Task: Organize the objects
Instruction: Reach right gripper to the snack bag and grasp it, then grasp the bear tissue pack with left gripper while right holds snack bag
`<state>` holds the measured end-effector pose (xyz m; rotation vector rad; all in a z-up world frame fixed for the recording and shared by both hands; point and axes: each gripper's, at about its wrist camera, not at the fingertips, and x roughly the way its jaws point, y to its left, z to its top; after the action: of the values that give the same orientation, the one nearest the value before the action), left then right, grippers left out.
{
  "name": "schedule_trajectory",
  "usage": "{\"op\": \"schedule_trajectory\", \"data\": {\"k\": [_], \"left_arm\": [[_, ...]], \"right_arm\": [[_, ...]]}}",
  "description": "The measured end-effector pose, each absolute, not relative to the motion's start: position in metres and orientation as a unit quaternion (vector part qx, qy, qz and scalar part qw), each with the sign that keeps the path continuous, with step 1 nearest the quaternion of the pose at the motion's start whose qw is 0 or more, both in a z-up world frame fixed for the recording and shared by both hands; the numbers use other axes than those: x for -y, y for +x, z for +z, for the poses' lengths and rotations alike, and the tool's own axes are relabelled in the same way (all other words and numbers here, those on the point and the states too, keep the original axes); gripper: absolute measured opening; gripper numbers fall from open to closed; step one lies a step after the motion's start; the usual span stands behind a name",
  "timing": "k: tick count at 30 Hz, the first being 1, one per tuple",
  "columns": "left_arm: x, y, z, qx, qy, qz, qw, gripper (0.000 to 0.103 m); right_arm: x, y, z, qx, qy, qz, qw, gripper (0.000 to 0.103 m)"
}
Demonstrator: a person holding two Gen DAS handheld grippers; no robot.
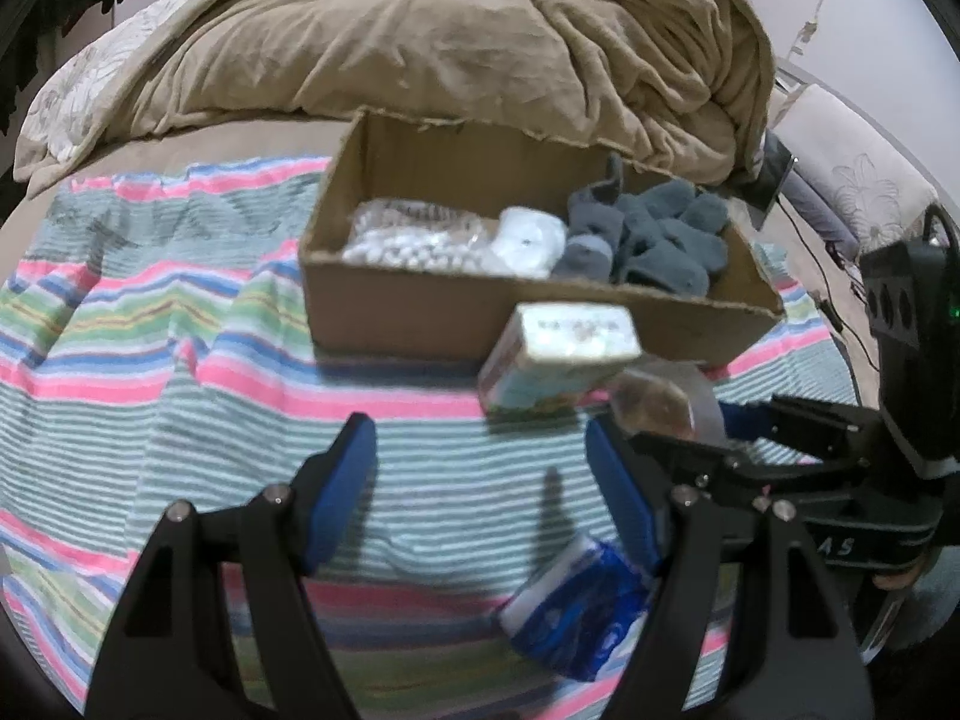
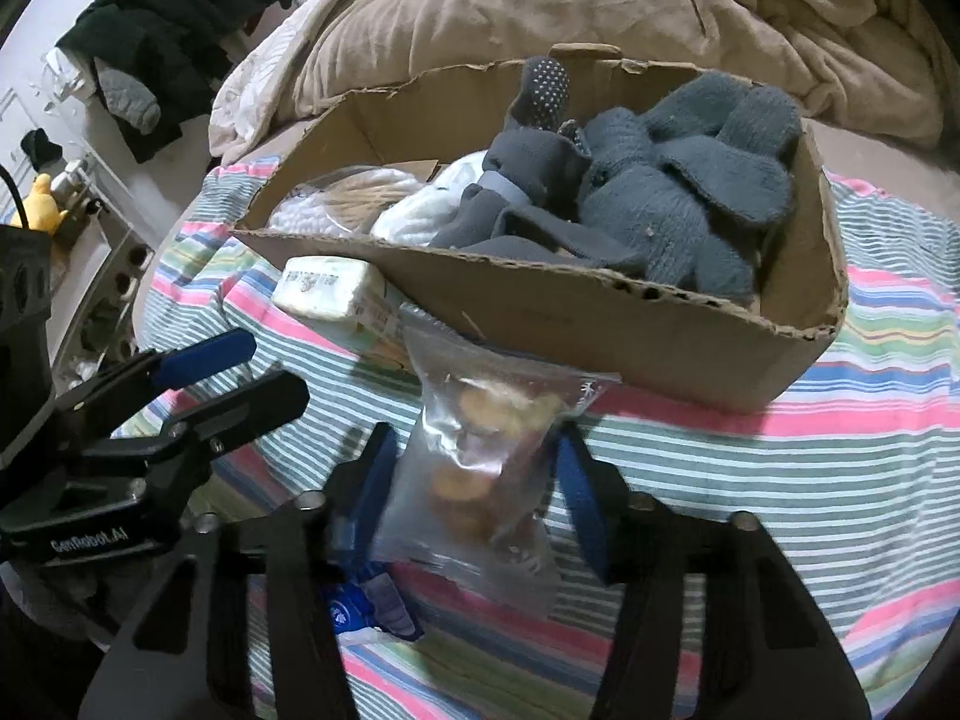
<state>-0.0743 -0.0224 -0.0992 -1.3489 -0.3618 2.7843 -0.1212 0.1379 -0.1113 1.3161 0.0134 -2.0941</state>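
A cardboard box (image 1: pixel 420 306) stands on the striped cloth and holds grey socks (image 1: pixel 654 240), a white roll (image 1: pixel 528 240) and a bag of white beads (image 1: pixel 408 240). A small carton (image 1: pixel 558 354) leans at the box's front wall. My left gripper (image 1: pixel 480 480) is open and empty above the cloth, with a blue-white packet (image 1: pixel 576 612) lying near its right finger. My right gripper (image 2: pixel 474 474) is shut on a clear zip bag (image 2: pixel 480 456) of round snacks, held in front of the box (image 2: pixel 600 324). The right gripper (image 1: pixel 708 426) shows in the left view too.
A striped cloth (image 1: pixel 150 360) covers the bed. A rumpled tan blanket (image 1: pixel 480 36) lies behind the box. Dark clothes (image 2: pixel 180 12) hang at the left over a white cabinet. Cables (image 1: pixel 828 252) run at the right.
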Motion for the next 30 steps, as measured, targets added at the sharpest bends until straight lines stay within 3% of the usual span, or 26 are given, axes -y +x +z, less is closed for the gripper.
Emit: {"op": "schedule_trajectory", "data": {"k": [24, 27, 30], "left_arm": [[0.028, -0.105, -0.084, 0.134, -0.419, 0.898, -0.008, 0.074], [0.027, -0.104, -0.089, 0.132, -0.426, 0.895, -0.005, 0.083], [0.023, -0.097, -0.091, 0.128, -0.436, 0.891, 0.005, 0.084]], "right_arm": [[-0.179, -0.118, -0.091, 0.02, 0.484, -0.819, 0.308, 0.047], [-0.18, -0.115, -0.09, 0.02, 0.483, -0.82, 0.307, 0.047], [-0.183, -0.112, -0.089, 0.021, 0.482, -0.821, 0.305, 0.047]]}}
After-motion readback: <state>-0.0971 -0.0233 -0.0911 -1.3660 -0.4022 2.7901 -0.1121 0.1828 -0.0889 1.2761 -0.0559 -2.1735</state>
